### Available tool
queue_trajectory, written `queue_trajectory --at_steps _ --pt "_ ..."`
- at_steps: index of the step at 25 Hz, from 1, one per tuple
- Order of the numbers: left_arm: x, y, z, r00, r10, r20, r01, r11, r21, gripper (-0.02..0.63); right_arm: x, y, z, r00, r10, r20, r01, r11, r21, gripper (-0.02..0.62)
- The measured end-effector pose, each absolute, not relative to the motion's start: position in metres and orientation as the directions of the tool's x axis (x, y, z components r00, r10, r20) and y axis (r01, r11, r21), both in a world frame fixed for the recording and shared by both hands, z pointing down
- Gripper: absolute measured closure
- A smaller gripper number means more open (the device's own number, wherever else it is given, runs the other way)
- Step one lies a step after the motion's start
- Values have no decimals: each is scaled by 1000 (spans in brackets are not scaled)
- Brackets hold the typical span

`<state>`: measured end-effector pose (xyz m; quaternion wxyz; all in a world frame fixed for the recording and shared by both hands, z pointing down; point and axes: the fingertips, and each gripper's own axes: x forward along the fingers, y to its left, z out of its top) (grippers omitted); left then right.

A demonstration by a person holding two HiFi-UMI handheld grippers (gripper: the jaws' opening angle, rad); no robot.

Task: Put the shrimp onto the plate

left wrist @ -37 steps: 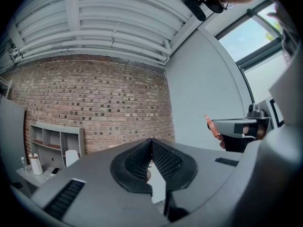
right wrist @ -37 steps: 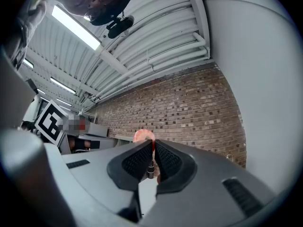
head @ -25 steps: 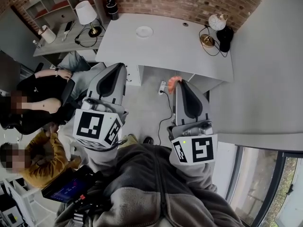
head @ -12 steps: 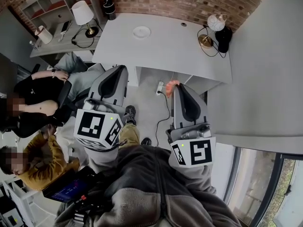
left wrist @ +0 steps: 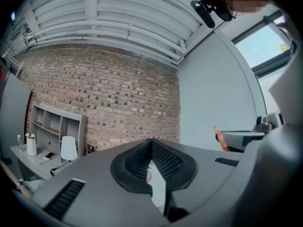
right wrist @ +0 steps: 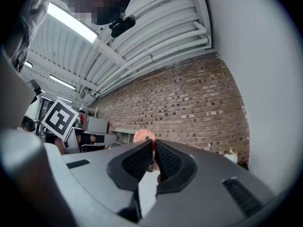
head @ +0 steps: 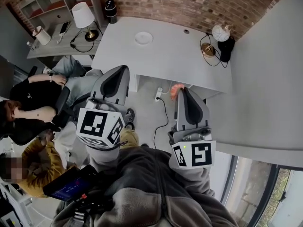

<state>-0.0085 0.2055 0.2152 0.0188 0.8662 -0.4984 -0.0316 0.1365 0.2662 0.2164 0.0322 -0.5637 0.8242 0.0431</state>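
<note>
Carrying the shrimp [head: 174,89] clamped in the right gripper [head: 180,90], well short of the plate [head: 143,38]: grip firmly, approach level, release low over the plate's centre. Left gripper [head: 121,71] is clenched, empty.

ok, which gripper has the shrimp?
The right gripper: the pink shrimp sticks out from between its closed jaws. The left gripper is closed with nothing in it.
</note>
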Motion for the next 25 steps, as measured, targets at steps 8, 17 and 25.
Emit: queue_trajectory --at_steps 8,17,25 --pt "-24 151 224 493 -870 -20 -867 -493 78 601 122 208 224 -356 -930 -87 -934 356 14 578" --pt "-61 79 231 444 -896 6 -893 -442 81 601 89 119 232 -385 -920 -68 -922 387 -7 578" --pt "-80 9 234 471 -881 37 -881 -467 82 601 65 48 230 -383 -923 -41 -924 383 7 578"
